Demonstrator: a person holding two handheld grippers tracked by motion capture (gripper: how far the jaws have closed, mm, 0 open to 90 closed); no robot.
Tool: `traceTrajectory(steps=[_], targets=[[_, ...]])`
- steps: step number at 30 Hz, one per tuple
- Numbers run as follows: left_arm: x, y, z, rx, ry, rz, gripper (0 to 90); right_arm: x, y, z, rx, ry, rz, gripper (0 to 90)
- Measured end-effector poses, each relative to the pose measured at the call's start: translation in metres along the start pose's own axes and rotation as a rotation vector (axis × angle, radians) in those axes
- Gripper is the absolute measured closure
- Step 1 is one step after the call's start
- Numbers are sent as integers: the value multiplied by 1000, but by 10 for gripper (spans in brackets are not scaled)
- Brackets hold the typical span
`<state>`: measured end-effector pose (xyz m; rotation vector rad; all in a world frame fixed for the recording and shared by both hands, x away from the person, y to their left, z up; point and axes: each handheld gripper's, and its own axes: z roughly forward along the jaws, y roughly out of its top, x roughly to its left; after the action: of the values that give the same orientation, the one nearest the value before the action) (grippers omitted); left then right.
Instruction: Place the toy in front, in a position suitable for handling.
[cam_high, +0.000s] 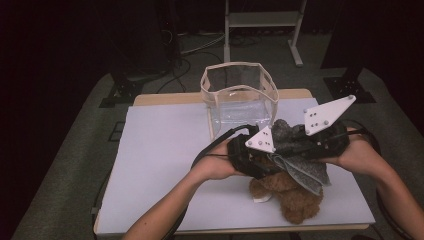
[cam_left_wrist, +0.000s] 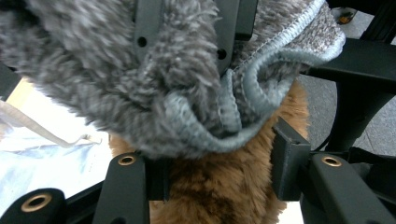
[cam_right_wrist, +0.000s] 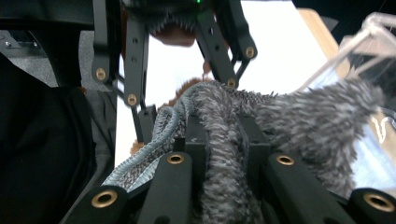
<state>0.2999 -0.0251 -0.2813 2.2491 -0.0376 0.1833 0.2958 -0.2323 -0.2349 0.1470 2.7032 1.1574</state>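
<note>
A brown teddy bear (cam_high: 295, 200) lies on the white mat near the table's front right. A grey fuzzy cloth (cam_high: 306, 171) hangs over it, bunched up between the two grippers. My left gripper (cam_high: 260, 161) comes in from the left, and the left gripper view has its jaws (cam_left_wrist: 219, 168) closed on the bear's brown fur (cam_left_wrist: 219, 193), with the grey cloth (cam_left_wrist: 140, 84) just above. My right gripper (cam_high: 296, 142) comes in from the right and is shut on the grey cloth (cam_right_wrist: 317, 116); the cloth runs between its jaws (cam_right_wrist: 224, 135). The two grippers face each other closely.
A clear plastic bag with a cream rim (cam_high: 240, 75) stands open at the back of the table, just behind the grippers. The white mat (cam_high: 165, 160) stretches to the left. Table edges lie close at the front and right; a metal stand (cam_high: 260, 22) is beyond on the floor.
</note>
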Motion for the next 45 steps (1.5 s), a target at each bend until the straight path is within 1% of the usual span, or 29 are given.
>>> traceTrajectory(steps=[2,5,8,11,14,16,17,19,21,23,24,25,26,28,29,31,33,35,37,38,39,40,41,42,44,45], targets=[[1,-1,2,0,-1,0,473,0,-7,0,-7,6,14,772],[1,-2,3,5,-10,-4,422,1,-14,1,9,20,38,773],[2,-3,4,6,-23,-26,399,0,-16,3,31,16,45,773],[3,-7,3,-17,-40,-45,408,1,-16,3,51,19,36,774],[4,-11,1,-11,-20,-51,432,1,-19,-1,76,3,38,773],[6,-13,1,-26,-14,-66,460,1,-21,-3,85,-12,43,773],[6,-13,1,-26,-18,-65,471,2,-20,-4,74,-12,39,773],[6,-12,2,-32,-13,-67,483,3,-13,-3,65,-4,16,773],[5,-8,2,-55,-19,-67,486,6,-2,0,33,28,-3,773],[3,-5,3,-47,-14,-48,485,9,10,8,47,44,-39,773],[2,-5,3,-36,-7,-44,485,10,14,12,62,49,-53,773],[2,-6,2,-36,-8,-45,485,9,15,14,72,50,-59,773],[3,-7,1,-39,-12,-50,489,8,14,14,70,51,-48,772],[3,-9,-1,-33,-9,-46,495,6,9,10,60,51,-36,773],[3,-9,-1,-29,-6,-44,495,5,6,7,57,46,-32,773],[2,-10,-2,-21,-6,-44,494,1,-2,0,42,30,-4,773],[2,-10,-3,-17,-5,-45,493,-2,-7,-4,42,15,9,773],[2,-10,-3,-10,-7,-39,492,-1,-1,-3,42,12,-4,772],[0,-8,-3,-15,-11,-31,492,3,11,6,44,34,-41,772],[0,-8,-4,-2,-3,-24,494,4,16,12,44,47,-57,772],[-1,-9,-5,21,12,-11,496,4,19,17,59,46,-70,772],[0,-11,-8,31,18,-11,501,4,20,20,63,48,-73,772],[0,-15,-10,33,18,-19,503,2,18,21,54,49,-66,771],[1,-20,-14,44,20,-22,504,0,14,19,41,49,-47,772],[4,-31,-19,55,28,-43,504,-5,2,13,3,41,-5,771],[5,-37,-22,59,29,-57,505,-7,-5,11,-4,37,14,771]])
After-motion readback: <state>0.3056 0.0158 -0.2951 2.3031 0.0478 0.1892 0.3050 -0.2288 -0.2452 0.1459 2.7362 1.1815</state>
